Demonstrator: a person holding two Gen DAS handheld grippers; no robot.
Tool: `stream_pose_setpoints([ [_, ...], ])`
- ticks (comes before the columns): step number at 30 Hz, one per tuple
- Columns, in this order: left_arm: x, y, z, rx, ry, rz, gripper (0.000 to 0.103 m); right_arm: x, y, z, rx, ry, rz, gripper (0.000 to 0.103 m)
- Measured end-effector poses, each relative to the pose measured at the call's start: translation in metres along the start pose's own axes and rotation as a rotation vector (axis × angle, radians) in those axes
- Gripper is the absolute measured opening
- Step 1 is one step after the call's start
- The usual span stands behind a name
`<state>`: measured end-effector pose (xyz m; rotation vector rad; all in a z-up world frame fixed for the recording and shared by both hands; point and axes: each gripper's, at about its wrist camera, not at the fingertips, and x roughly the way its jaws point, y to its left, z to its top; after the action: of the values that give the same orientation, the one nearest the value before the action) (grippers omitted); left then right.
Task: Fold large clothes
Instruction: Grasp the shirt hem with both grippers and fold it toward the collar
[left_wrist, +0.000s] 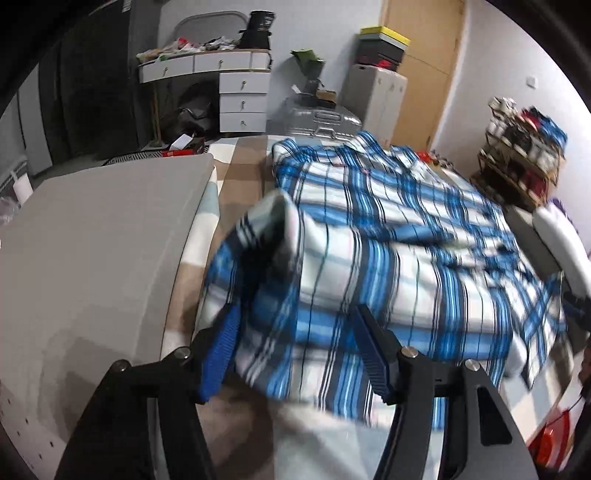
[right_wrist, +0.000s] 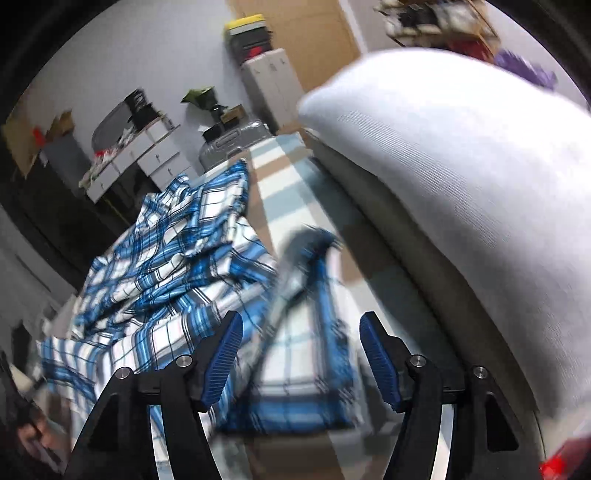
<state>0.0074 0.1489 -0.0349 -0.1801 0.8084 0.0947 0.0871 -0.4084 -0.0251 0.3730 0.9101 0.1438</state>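
Dim indoor light; motion blur; fisheye-warped edges.

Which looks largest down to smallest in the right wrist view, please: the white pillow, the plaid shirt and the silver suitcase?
1. white pillow, though nearness to the camera enlarges it
2. plaid shirt
3. silver suitcase, far off

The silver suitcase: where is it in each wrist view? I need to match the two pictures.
Left wrist: suitcase upper centre, just beyond the plaid shirt.
Right wrist: suitcase upper left of centre, past the shirt's far end.
Shared landmark: the white drawer unit, left of it in both.
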Motion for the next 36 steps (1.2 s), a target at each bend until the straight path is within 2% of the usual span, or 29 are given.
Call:
stream_pose_setpoints([
  [3, 0.007, -0.001, 0.002, 0.015, 0.031, -0.011, 0.058, 0.002, -0.005, -0.005, -0.003, 0.051, 0.064, 0.066],
  [7, 0.032, -0.004, 0.009, 0.003, 0.082, -0.008, 0.058, 0.021, 0.004, -0.006, -0.064, 0.118, 0.06, 0.068],
  [9, 0.043, -0.003, 0.008, -0.032, 0.108, -0.026, 0.058, 0.025, 0.008, -0.005, -0.089, 0.101, 0.069, 0.07],
  [12, 0.049, -0.005, 0.007, -0.048, 0.107, -0.043, 0.058, 0.036, 0.02, -0.002, -0.136, 0.12, 0.09, 0.07],
  [14, 0.05, -0.007, 0.007, -0.055, 0.077, -0.058, 0.057, 0.045, 0.032, -0.002, -0.179, 0.123, 0.076, 0.069],
  [15, 0.051, -0.007, 0.007, -0.069, 0.065, -0.063, 0.057, 0.049, 0.039, -0.002, -0.205, 0.125, 0.07, 0.064],
  [16, 0.049, -0.009, 0.004, -0.076, 0.054, -0.063, 0.052, 0.054, 0.046, -0.002, -0.226, 0.133, 0.081, 0.063],
  [17, 0.048, -0.011, 0.004, -0.066, 0.052, -0.05, 0.044, 0.055, 0.048, -0.002, -0.236, 0.128, 0.079, 0.051],
  [18, 0.049, -0.013, 0.005, -0.057, 0.048, -0.037, 0.018, 0.06, 0.055, -0.002, -0.255, 0.129, 0.07, 0.03],
  [19, 0.05, -0.013, 0.004, -0.048, 0.056, -0.011, 0.01, 0.063, 0.058, -0.002, -0.265, 0.13, 0.061, 0.022],
  [21, 0.05, -0.018, 0.004, -0.022, 0.059, 0.012, 0.006, 0.068, 0.06, -0.002, -0.27, 0.131, 0.048, 0.012],
  [25, 0.043, -0.03, -0.002, 0.05, 0.076, 0.045, 0.001, 0.066, 0.056, -0.001, -0.269, 0.141, 0.065, 0.009],
  [36, 0.002, -0.021, -0.048, 0.009, 0.119, -0.047, 0.0, 0.044, 0.048, -0.02, -0.289, 0.169, 0.078, 0.007],
])
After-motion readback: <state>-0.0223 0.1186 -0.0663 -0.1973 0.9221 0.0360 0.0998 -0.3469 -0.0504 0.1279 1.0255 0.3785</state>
